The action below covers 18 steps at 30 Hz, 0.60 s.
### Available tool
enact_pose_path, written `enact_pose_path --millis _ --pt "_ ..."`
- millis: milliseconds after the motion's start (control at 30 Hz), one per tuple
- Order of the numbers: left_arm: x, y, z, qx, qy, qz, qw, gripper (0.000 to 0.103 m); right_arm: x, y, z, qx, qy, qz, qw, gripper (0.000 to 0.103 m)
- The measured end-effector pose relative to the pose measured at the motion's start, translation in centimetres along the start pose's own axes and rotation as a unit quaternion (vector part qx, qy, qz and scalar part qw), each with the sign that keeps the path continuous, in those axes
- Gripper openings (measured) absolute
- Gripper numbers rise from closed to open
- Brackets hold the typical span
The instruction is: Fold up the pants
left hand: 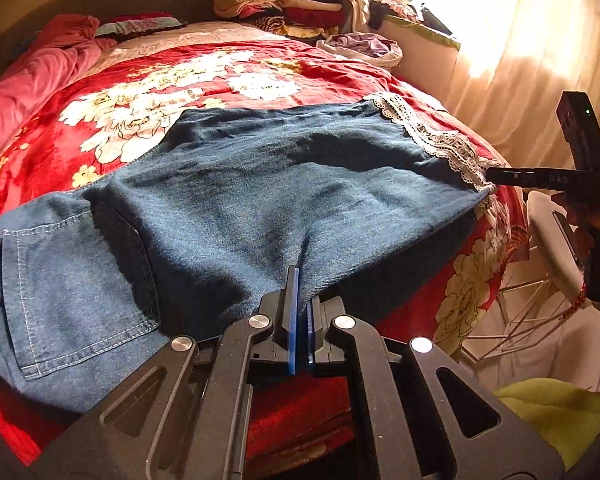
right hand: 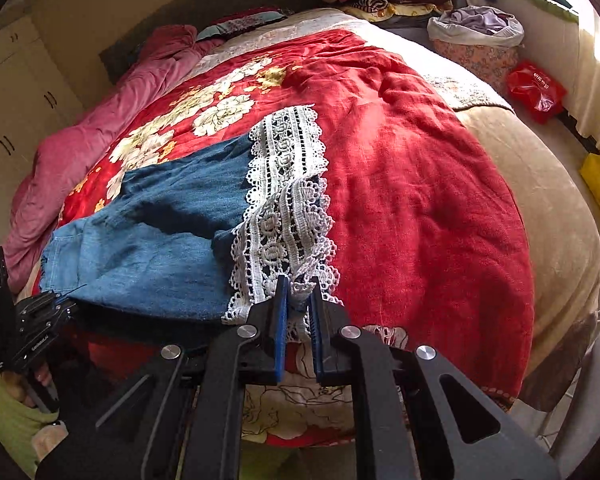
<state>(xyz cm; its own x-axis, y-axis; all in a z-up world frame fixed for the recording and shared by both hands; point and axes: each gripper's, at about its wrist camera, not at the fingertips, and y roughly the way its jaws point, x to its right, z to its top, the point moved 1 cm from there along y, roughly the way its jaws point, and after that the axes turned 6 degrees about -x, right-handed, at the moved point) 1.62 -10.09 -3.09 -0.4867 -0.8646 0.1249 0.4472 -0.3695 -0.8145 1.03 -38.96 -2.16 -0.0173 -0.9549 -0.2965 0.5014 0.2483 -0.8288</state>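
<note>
Black right gripper (left hand: 496, 175) reads "DAS", gripping pants (left hand: 260, 184).

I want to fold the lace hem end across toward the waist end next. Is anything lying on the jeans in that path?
Nothing visible does. The jeans lie bare from the lace hem to the back pocket; only the left gripper and right gripper pinch their near edge.

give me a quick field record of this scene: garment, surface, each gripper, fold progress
garment: denim pants with white lace hem
surface: red floral blanket on a bed
left gripper: shut on the pants' near edge, mid-length
right gripper: shut on the lace hem
fold progress: pants spread flat, lengthwise along the bed's near edge; no crosswise fold yet
</note>
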Motion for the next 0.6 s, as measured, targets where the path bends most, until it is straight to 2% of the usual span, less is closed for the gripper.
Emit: enact_pose_path --millis 233,300,333,367,467,533,600 --pt "0.2 1.1 -0.8 -0.023 0.007 0.011 0.9996 0.002 0.9 2.2 -0.8 -0.023 0.009 -0.01 1.0 0.011" --pt "0.2 1.3 -1.1 -0.028 0.006 0.013 0.9995 0.002 1.4 2.1 -1.0 -0.025 0.027 -0.01 0.999 0.021" --pt "0.2 1.0 -1.2 -0.027 0.005 0.011 0.9996 0.003 1.5 1.7 -1.0 -0.023 0.027 -0.024 0.999 0.033" --pt "0.3 0.7 -1.3 -0.026 0.004 0.009 0.9996 0.007 1.6 1.1 -0.9 -0.016 0.027 -0.036 0.999 0.04" --pt "0.1 -0.9 -1.7 -0.013 -0.001 0.013 0.9998 0.028 1.4 -1.5 -0.6 0.028 0.02 -0.056 0.998 0.041" --pt "-0.5 -2.4 -1.9 0.002 -0.013 0.015 0.9998 0.029 0.3 -2.5 -0.2 0.049 -0.007 -0.058 0.997 0.046" --pt "-1.8 -4.0 -2.0 0.018 -0.038 0.014 0.999 0.037 -1.2 -2.7 0.1 0.062 -0.039 -0.046 0.996 0.048"
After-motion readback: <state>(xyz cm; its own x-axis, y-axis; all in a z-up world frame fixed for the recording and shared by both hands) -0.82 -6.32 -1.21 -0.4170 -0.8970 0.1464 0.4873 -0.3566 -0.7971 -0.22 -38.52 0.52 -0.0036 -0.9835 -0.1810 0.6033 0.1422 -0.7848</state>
